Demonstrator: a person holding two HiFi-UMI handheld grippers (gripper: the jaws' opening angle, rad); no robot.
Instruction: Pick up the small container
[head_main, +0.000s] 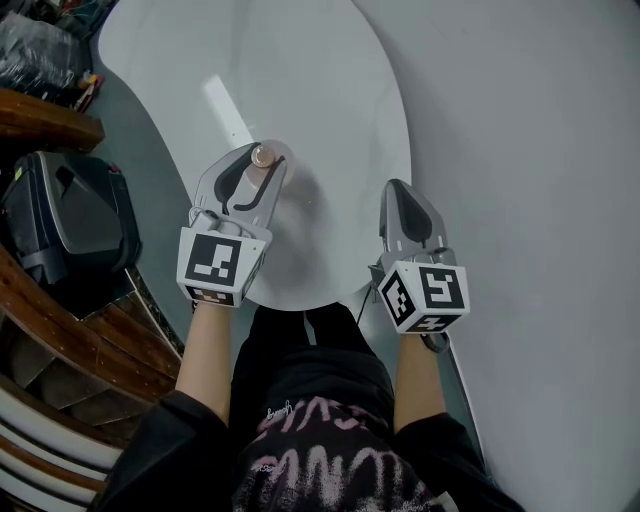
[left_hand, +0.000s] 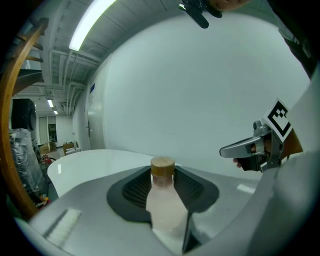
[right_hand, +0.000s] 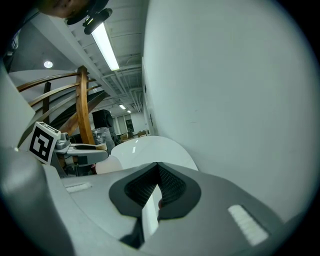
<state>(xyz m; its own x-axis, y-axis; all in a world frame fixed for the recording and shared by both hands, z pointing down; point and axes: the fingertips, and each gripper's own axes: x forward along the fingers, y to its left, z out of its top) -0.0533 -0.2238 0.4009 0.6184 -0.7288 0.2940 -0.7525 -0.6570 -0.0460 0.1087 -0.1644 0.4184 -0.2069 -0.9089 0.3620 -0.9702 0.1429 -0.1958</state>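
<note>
The small container (head_main: 263, 156), a pale bottle closed with a tan cap (left_hand: 162, 166), is clasped upright between the pads of the left claw (head_main: 257, 165). It is held over the near part of the white round worktop (head_main: 300, 70). Whether its base touches the worktop cannot be told. The right claw (head_main: 402, 196) is held to the right, well apart from the container, at the worktop's near right edge. Its jaws are pressed together, and nothing is gripped between them. A black case (head_main: 70, 215) is seen low at the left, beside the worktop.
</note>
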